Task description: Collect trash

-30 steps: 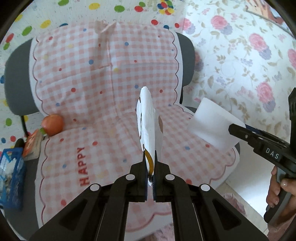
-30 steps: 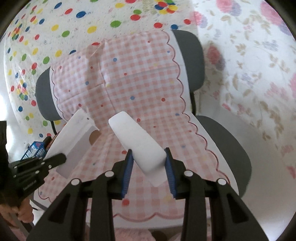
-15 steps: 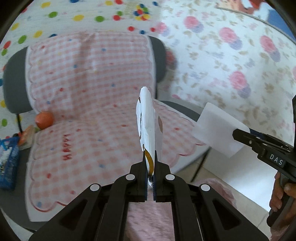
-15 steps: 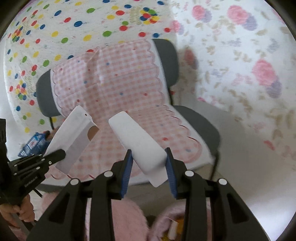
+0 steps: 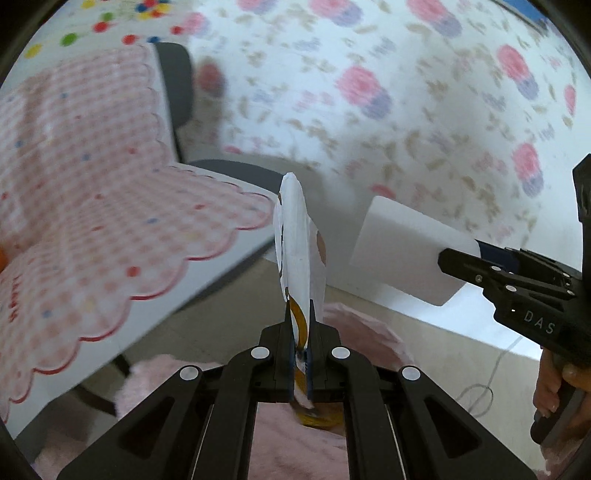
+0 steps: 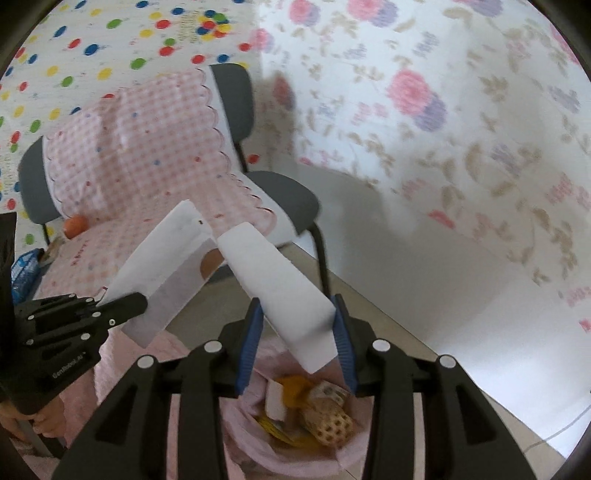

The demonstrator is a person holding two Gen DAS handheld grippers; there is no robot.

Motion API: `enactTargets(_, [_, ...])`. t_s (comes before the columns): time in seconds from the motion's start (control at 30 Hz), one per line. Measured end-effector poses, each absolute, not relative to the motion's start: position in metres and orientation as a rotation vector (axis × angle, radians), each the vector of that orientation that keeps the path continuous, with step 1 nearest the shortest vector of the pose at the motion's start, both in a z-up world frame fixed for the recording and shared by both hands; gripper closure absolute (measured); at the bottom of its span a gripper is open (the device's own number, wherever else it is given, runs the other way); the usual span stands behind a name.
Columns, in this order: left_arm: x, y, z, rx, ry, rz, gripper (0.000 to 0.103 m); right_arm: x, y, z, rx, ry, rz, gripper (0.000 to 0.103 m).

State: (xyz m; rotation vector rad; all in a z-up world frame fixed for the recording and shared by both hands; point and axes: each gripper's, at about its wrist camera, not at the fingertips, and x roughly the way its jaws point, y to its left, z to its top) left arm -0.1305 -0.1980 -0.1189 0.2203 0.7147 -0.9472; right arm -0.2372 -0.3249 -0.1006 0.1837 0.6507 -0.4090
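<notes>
While the left gripper point(image 5: 300, 343) pinches a flat wrapper point(image 5: 295, 243), the right gripper point(image 6: 297, 328) clamps a smooth white block point(image 6: 280, 284).

A pink-and-white gingham cover point(image 6: 147, 147) with coloured dots and a red scalloped edge drapes the grey chair point(image 6: 236, 96). One wall point(image 6: 92, 33) is white with multicoloured polka dots, the other point(image 6: 424, 92) has pink and purple flowers. The black right tool point(image 6: 297, 325) has blue pads point(image 6: 249, 339). The white wrapper point(image 5: 295, 243) carries brown and orange patches. The foam block point(image 6: 280, 284) is white. The bin liner point(image 6: 240, 424) is pink.
</notes>
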Motion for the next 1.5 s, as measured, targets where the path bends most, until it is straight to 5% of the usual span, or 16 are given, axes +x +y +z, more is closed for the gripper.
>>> enactTargets(0.43, [-0.124,-0.243,-0.144,0.269,0.822,-0.993,0.094,-0.239,-0.362,-0.136,0.249,0.748,-0.465,0.062])
enactTargets(0.47, [-0.122,-0.246,-0.143,0.265,0.823,-0.991,0.092,-0.238,-0.364,-0.138,0.256,0.749,-0.464,0.062])
enactTargets(0.53, [-0.121,-0.248,-0.142,0.257,0.830,-0.992,0.069,-0.234,-0.369,-0.143,0.267,0.753,-0.454,0.059])
enactTargets(0.6, [-0.118,-0.245,-0.138,0.234,0.826,-0.993,0.053,-0.232,-0.372,-0.146,0.283,0.756,-0.437,0.046])
enactTargets(1.0, [-0.122,-0.216,-0.115,0.211,0.751,-0.900,0.052,-0.243,-0.368,-0.123,0.266,0.699,-0.445,0.043])
enactTargets(1.1, [-0.121,-0.204,-0.108,0.212,0.751,-0.855,0.052,-0.245,-0.359,-0.113,0.249,0.688,-0.423,0.030])
enactTargets(1.17, [-0.118,-0.193,-0.101,0.202,0.756,-0.815,0.048,-0.243,-0.352,-0.109,0.235,0.687,-0.403,0.019])
enactTargets(1.27, [-0.115,-0.171,-0.089,0.184,0.741,-0.747,0.029,-0.235,-0.339,-0.098,0.204,0.678,-0.387,0.006])
enactTargets(1.33, [-0.113,-0.157,-0.081,0.175,0.728,-0.711,0.015,-0.229,-0.333,-0.092,0.184,0.673,-0.369,0.006])
enactTargets(1.5, [-0.102,-0.117,-0.064,0.116,0.738,-0.598,0.011,-0.203,-0.310,-0.078,0.122,0.682,-0.300,0.006])
